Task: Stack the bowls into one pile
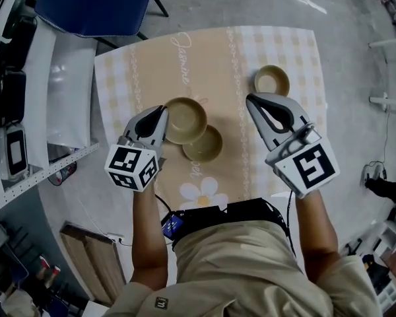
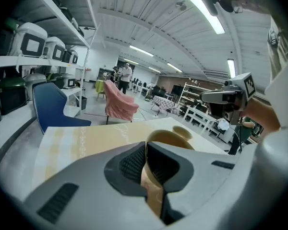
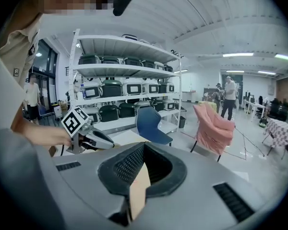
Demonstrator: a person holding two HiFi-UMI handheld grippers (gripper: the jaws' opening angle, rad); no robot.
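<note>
Three tan bowls are on or over the beige cloth. My left gripper (image 1: 162, 113) is shut on the left rim of the largest bowl (image 1: 185, 119), whose near edge overlaps a second bowl (image 1: 203, 144) lying on the cloth. In the left gripper view the rim of the held bowl (image 2: 170, 137) stands pinched between the jaws of the left gripper (image 2: 145, 150), and the small third bowl (image 2: 183, 131) shows behind it. That small bowl (image 1: 272, 80) sits far right, just beyond my right gripper (image 1: 253, 102), which is shut on nothing. The right gripper (image 3: 143, 152) faces the left gripper (image 3: 81, 128).
The table (image 1: 138, 71) has a checked beige cloth with a daisy print (image 1: 201, 193) at the near edge. A blue chair (image 1: 96, 2) stands beyond the far left corner, and shelving (image 1: 13, 111) runs along the left. A pink-covered chair (image 3: 213, 126) stands on the floor.
</note>
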